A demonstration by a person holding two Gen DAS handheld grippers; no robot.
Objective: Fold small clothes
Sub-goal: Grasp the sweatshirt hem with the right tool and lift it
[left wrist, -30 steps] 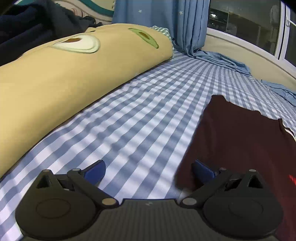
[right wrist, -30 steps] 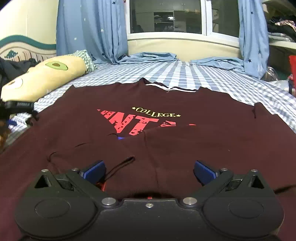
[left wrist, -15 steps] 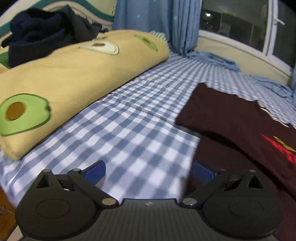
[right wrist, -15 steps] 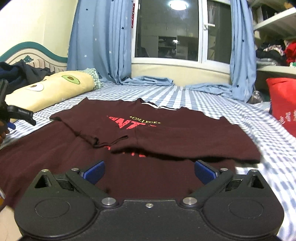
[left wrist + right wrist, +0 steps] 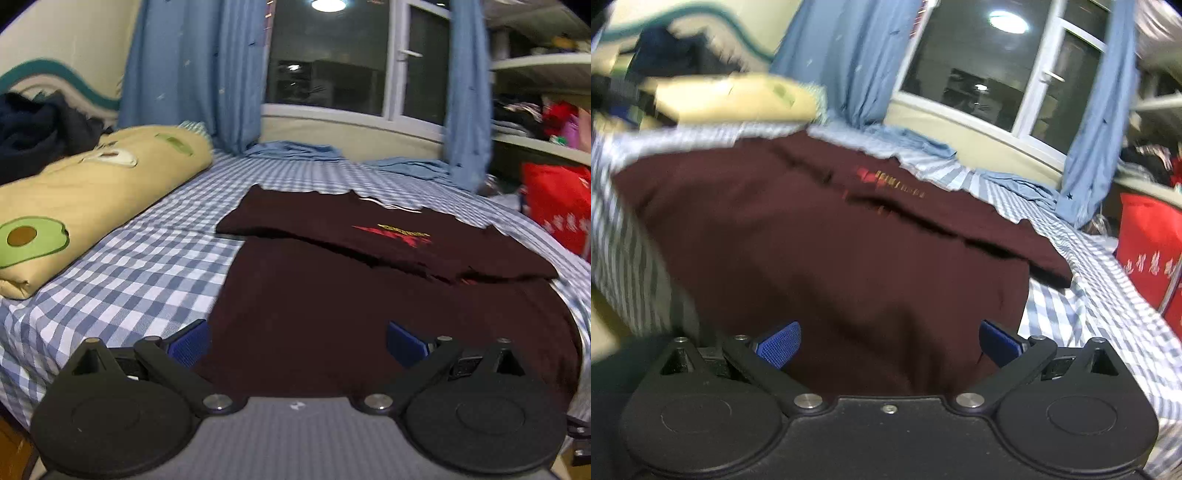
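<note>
The dark maroon cotton T-shirt (image 5: 369, 306) lies on the blue-checked bedsheet (image 5: 147, 266), sleeves folded in. Both the left gripper (image 5: 297, 341) and right gripper (image 5: 888, 341) gape empty. Best pinch both hem corners evenly, then fold upward.

Both wrist views look low across the bed (image 5: 140, 280) toward the window (image 5: 332, 55), sharing the maroon shirt (image 5: 351, 302).

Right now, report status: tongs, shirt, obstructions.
Left tongs open, empty. Right tongs open, empty. Shirt flat on bed, part folded. Pillow lies left, clear of shirt.
</note>
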